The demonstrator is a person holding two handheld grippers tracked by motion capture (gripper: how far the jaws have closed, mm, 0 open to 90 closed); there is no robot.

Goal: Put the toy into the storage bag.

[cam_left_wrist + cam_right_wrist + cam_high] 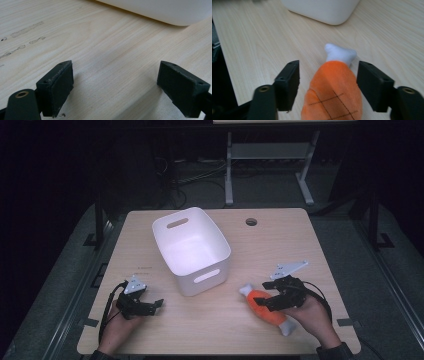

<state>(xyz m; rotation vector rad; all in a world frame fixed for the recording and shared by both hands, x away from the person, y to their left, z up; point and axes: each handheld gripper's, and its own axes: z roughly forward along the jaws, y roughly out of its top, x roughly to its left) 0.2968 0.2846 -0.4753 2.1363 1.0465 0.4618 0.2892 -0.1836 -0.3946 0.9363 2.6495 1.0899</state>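
Observation:
An orange plush drumstick [268, 309] with white ends lies on the wooden table [135, 245], near its front right. My right gripper [262, 296] stands over the toy with one jaw on each side. In the right gripper view the orange body [334, 87] sits between the jaws of my right gripper [328, 70]; a gap shows at the left jaw, so the gripper is open. My left gripper [156, 306] rests low at the front left. Its jaws stand wide apart over bare wood, as the left gripper view shows for my left gripper [116, 72].
A white plastic bin [200, 280] with handle slots stands mid-table, tilted slightly, between the two hands; its wall shows in both gripper views [162, 12] [324, 10]. A cable hole [251, 222] sits at the table's back. Dark floor and a table frame lie beyond.

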